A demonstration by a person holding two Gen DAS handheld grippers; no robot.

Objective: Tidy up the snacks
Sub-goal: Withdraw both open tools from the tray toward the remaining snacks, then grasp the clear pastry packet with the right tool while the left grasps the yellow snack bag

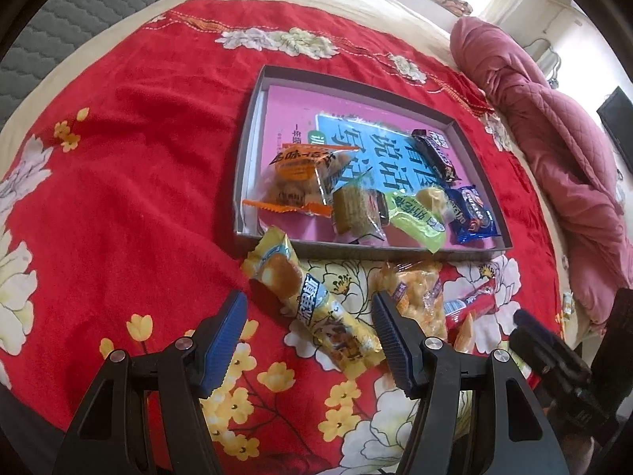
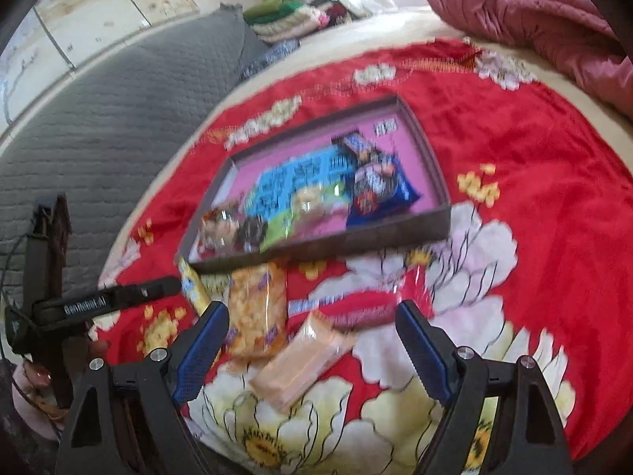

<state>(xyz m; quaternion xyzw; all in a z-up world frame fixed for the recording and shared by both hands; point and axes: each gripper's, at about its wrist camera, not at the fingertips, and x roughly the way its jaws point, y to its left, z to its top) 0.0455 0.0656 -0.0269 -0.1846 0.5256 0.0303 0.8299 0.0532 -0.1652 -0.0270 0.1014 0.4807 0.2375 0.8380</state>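
Observation:
A shallow grey box (image 1: 480, 156) with a pink floor holds several wrapped snacks; it also shows blurred in the right wrist view (image 2: 433, 162). On the red floral blanket before it lie a long yellow snack pack (image 1: 316, 304), a clear bag of orange puffs (image 1: 419, 293) (image 2: 257, 312), a red stick pack (image 1: 470, 303) (image 2: 356, 308) and a pale orange wafer pack (image 2: 304, 360). My left gripper (image 1: 308, 312) is open over the yellow pack. My right gripper (image 2: 312, 324) is open above the wafer pack. Neither holds anything.
A pink quilt (image 1: 554, 146) is bunched at the right of the bed. A grey quilted headboard (image 2: 118, 91) runs along the left. The left gripper's body (image 2: 114, 297) shows at the left of the right wrist view.

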